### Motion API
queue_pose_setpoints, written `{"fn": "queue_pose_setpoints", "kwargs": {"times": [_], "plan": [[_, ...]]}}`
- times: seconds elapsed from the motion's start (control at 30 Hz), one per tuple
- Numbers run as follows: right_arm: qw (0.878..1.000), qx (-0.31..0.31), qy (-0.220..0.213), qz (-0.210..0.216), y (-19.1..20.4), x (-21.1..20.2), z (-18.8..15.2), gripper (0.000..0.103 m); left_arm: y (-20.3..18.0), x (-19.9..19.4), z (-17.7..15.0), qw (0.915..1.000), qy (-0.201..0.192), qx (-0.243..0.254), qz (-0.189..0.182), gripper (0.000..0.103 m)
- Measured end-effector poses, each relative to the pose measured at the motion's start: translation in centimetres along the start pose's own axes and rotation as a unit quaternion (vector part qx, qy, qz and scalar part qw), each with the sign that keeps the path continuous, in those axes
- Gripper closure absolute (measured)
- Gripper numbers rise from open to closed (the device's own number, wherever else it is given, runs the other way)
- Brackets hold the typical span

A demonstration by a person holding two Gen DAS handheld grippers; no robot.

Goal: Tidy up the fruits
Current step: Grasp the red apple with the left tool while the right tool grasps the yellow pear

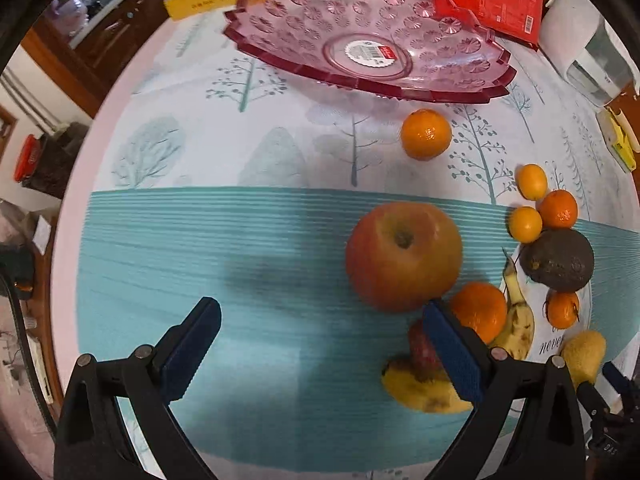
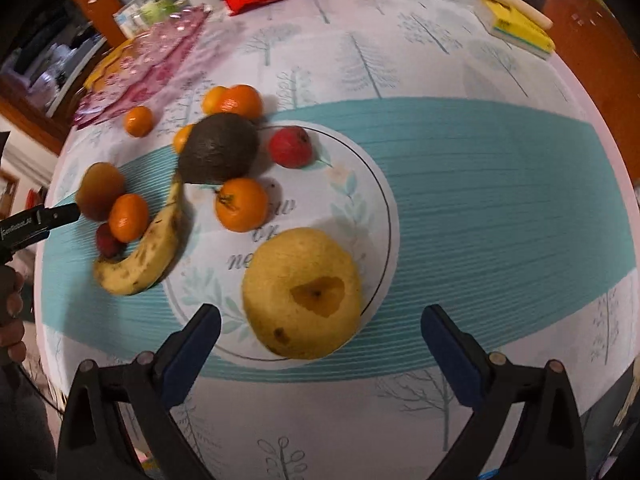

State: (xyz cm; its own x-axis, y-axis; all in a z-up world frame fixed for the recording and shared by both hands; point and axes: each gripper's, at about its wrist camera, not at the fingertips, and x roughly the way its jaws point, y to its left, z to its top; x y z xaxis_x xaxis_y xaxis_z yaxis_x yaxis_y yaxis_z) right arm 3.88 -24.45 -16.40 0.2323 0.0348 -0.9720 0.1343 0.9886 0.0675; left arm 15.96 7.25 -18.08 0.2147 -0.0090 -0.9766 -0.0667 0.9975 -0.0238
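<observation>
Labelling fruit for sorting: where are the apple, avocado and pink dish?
apple (image 1: 403,257): left wrist view, upper face near stem.
avocado (image 2: 218,149): right wrist view, dark skin, middle.
pink dish (image 1: 280,20): left wrist view, patterned inner wall.

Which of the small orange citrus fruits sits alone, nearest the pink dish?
The mandarin just below the pink dish; the other citrus are clustered around the avocado.

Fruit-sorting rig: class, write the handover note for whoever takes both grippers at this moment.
Left gripper: open, empty, low over the cloth beside the apple.
Right gripper: open, empty, nearest the yellow pear.
Pink fruit dish: holds no fruit.
On the tablecloth: banana, avocado, red fruit, several tangerines, including one near the dish.
Done: nothing placed.
Left: move all fruit into the dish.
</observation>
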Motion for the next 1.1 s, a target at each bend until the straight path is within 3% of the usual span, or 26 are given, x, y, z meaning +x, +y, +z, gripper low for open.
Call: {"fn": "queue_pose_setpoints", "kwargs": {"times": [0.1, 0.37, 0.53, 0.63, 1.1], "plan": [[1.000, 0.021, 0.008, -0.001, -0.2, 1.0, 0.2, 0.010, -0.6, 0.9, 0.8, 0.9995, 0.003, 0.009, -0.031, 0.002], [0.999, 0.040, 0.015, 0.003, 0.1, 2.3, 0.5, 0.017, -2.6, 2.5, 2.0, 0.9981, 0.010, 0.029, -0.053, 0.006], [0.999, 0.043, 0.020, 0.015, 0.4, 3.0, 0.6, 0.032, -3.4, 3.6, 2.5, 0.9964, 0.022, 0.031, -0.075, 0.027], [0.999, 0.040, 0.018, 0.014, 0.7, 3.1, 0.6, 0.033, -3.9, 4.4, 2.6, 0.9955, 0.031, 0.026, -0.086, 0.037], [1.000, 0.027, -0.007, -0.011, 1.8, 3.5, 0.6, 0.034, -4.5, 5.0, 1.7, 0.9967, 0.004, 0.024, -0.078, 0.039]]}}
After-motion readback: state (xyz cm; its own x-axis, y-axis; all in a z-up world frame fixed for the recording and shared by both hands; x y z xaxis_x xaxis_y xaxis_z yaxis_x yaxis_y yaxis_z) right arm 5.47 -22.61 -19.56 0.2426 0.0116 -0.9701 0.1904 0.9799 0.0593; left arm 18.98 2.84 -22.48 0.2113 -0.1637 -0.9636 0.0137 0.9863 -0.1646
